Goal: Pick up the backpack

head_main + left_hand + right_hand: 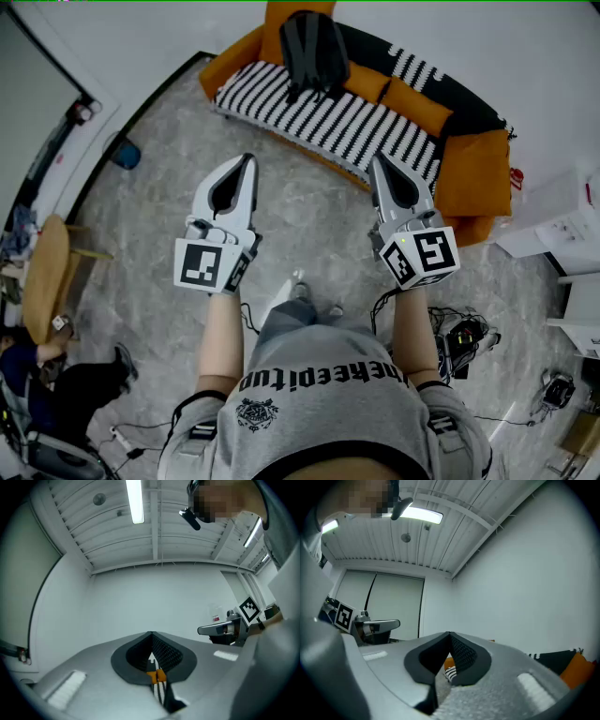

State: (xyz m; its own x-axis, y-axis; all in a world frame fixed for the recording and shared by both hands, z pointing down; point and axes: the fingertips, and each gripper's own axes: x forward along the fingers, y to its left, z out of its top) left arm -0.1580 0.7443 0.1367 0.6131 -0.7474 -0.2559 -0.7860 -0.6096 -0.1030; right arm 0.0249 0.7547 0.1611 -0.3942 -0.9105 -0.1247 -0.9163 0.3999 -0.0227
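Note:
The black backpack stands upright on the orange sofa, against its backrest at the far left end of the seat. A black-and-white striped blanket covers the seat. My left gripper and right gripper are held side by side over the floor, well short of the sofa, both pointing toward it. In the left gripper view the left gripper has its jaws closed tip to tip with nothing between them. The right gripper looks the same. The backpack is hidden in both gripper views.
Grey stone floor lies between me and the sofa. A wooden chair and a seated person are at the lower left. White cabinets stand at the right, with cables and a black device on the floor.

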